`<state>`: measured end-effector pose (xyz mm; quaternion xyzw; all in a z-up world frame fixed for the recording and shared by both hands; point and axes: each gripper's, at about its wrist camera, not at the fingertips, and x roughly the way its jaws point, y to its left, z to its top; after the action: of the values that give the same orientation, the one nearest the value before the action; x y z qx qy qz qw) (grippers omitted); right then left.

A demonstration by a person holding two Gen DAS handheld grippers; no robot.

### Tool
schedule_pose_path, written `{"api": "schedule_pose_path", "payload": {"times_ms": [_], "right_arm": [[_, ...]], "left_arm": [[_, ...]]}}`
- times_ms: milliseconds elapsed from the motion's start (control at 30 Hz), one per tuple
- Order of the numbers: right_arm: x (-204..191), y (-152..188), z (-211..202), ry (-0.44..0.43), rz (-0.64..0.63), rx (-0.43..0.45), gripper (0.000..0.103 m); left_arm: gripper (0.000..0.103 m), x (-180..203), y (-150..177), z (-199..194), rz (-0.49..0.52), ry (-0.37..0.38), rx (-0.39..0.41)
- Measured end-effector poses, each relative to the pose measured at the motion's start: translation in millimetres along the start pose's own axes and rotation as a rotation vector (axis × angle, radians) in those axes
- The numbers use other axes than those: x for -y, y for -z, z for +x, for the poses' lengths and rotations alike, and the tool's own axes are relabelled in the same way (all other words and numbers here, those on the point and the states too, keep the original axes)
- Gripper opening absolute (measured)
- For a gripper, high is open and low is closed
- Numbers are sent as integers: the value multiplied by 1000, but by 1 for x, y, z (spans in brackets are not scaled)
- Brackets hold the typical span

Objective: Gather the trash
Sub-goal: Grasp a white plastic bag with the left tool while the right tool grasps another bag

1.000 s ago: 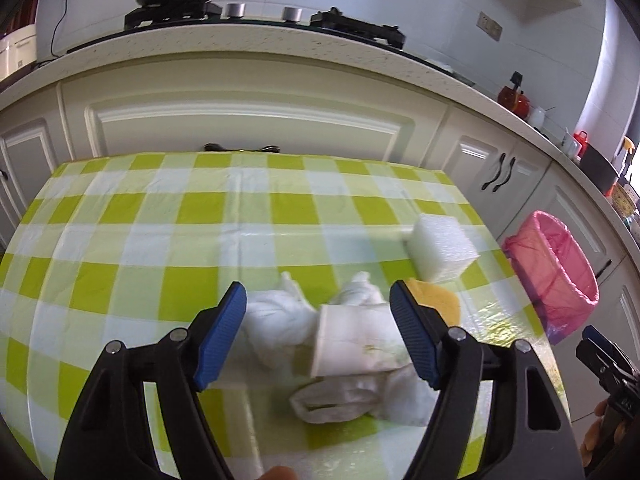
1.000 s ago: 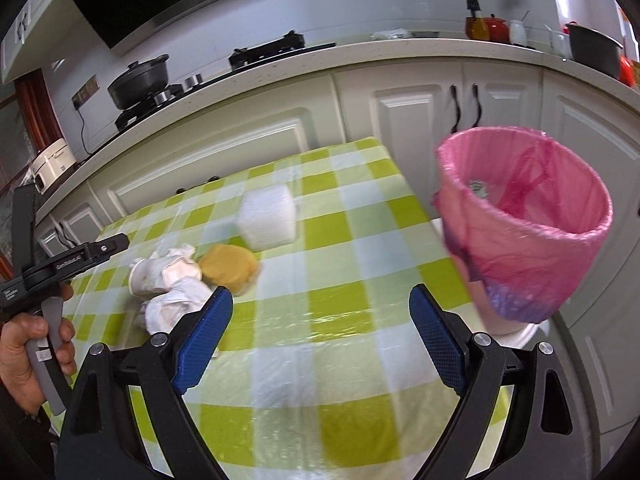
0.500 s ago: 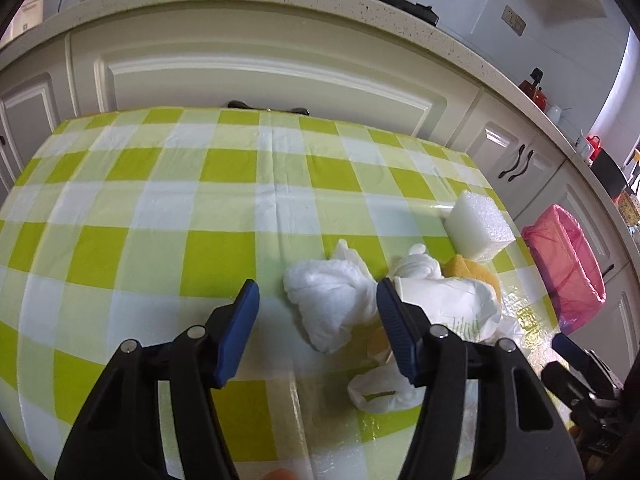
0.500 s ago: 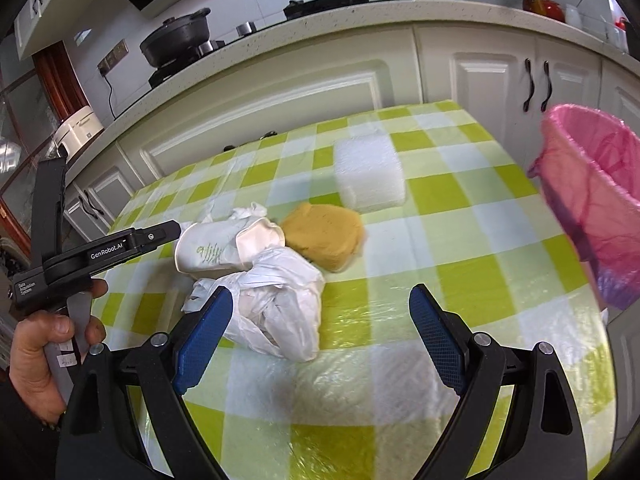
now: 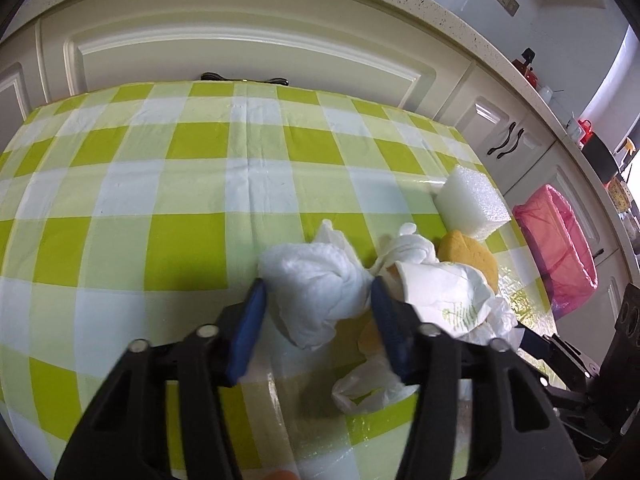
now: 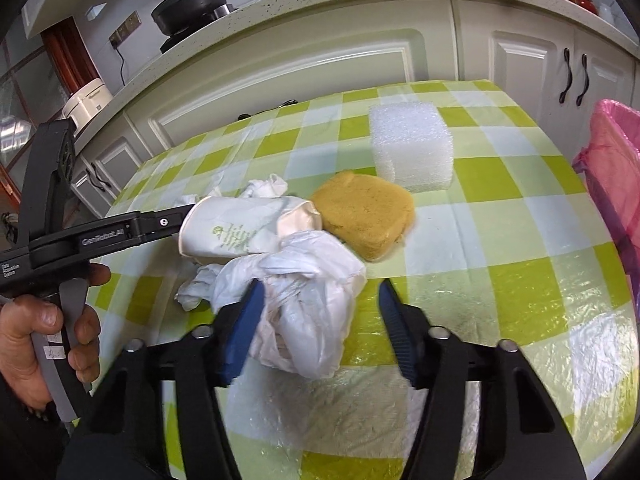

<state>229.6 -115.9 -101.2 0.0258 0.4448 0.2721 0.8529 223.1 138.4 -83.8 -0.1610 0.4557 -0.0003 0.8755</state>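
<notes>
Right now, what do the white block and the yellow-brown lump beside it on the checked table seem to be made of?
The white square block looks like packing foam: a matte, finely bubbled surface and faint layer lines on its sides. The yellow-brown lump looks like a sponge: a porous, grainy, dull surface with soft rounded edges. It might be cake or bread, though.

foam block behind sponge
</notes>
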Motion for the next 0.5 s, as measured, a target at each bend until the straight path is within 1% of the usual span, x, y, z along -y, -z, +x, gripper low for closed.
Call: {"api": "schedule_pose_path", "payload": {"times_ms": [33,67,100,133,167,233,333,500], "right_arm": [[-3,0,0,-6,-15,-4,42],[-5,0,0,-8,-25,-4,37],[-7,0,-1,-13,-39,-5,35],[-8,1,-1,-13,-45,-5,30],[-8,1,-1,-13,-45,-9,24],[-6,3,-2,-19,-41,-14,22],[-4,5,-7,-22,-47,-10,20],[6,7,-24,-16,-32,11,19]], "left_arm": [[36,0,1,2,1,-5,-7],[35,0,2,3,1,0,-11],[31,1,3,4,4,2,-13],[27,1,4,4,7,1,-13],[25,2,5,4,10,-3,-9],[20,4,6,2,15,-13,-1],[20,5,6,-3,18,-30,14],[20,2,7,-18,4,-53,46]]}}
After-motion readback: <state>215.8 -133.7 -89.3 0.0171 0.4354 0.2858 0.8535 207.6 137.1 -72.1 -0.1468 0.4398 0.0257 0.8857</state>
